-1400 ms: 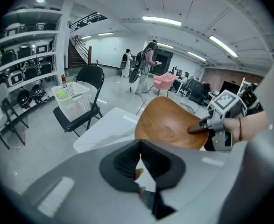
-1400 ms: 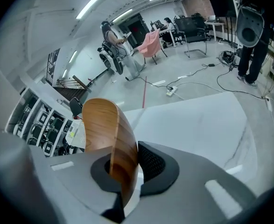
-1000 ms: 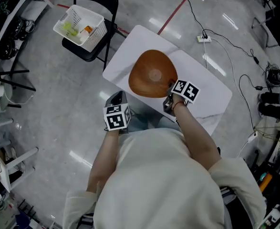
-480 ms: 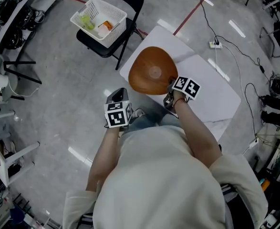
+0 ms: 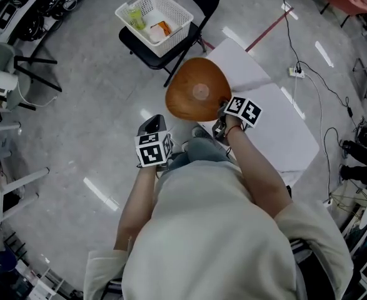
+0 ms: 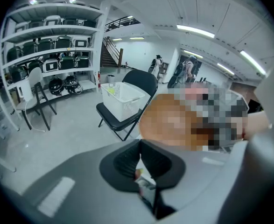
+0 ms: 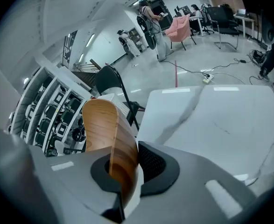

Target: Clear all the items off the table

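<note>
A wooden bowl (image 5: 197,97) hangs over the floor just past the white table's (image 5: 283,130) left corner, near a black folding chair (image 5: 189,17). My right gripper (image 5: 222,116) is shut on the bowl's near rim. In the right gripper view the rim (image 7: 109,134) stands on edge between the two pads of the right gripper (image 7: 122,171). My left gripper (image 5: 152,126) hovers over the floor to the left of the bowl, apart from it. Its pads meet in the left gripper view (image 6: 140,160), with nothing held. A white basket (image 5: 153,14) with a few small items sits on the chair seat.
The table top (image 7: 221,120) shows bare white marble. Cables and a power strip (image 5: 297,72) lie on the floor behind it. Shelving with helmets (image 6: 57,55) and spare chairs (image 6: 34,101) stand at the left. People stand far off in the hall (image 7: 148,20).
The bowl, held by my right gripper, has moved off the table top and left toward the chair with the basket. My left gripper has travelled the same way alongside it.
</note>
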### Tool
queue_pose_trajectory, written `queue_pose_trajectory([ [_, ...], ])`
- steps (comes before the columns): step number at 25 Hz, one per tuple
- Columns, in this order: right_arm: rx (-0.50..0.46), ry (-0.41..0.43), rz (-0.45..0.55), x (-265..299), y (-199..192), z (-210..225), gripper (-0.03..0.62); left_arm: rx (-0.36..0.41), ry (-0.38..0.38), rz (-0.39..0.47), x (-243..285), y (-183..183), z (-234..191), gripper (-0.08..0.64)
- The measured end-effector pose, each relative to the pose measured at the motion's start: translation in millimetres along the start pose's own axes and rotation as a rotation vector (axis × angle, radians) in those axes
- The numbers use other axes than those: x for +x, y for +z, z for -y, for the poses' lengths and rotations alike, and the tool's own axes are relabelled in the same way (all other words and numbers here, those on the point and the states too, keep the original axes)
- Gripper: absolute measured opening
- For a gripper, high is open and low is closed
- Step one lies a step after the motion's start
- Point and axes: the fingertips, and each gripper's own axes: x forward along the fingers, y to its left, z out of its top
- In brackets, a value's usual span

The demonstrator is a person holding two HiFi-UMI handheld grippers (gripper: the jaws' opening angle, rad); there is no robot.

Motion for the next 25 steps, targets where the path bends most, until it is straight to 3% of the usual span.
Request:
queue_pose_trajectory([
  [12, -0.108, 0.036, -0.044, 61, 51, -65, 0.017, -0.042, 0.072, 0.029, 39, 61, -39, 0.008],
  [25, -0.125, 0.082, -0.075, 116, 120, -128, 0.017, -0.074, 0.113, 0.034, 94, 145, -59, 0.008],
])
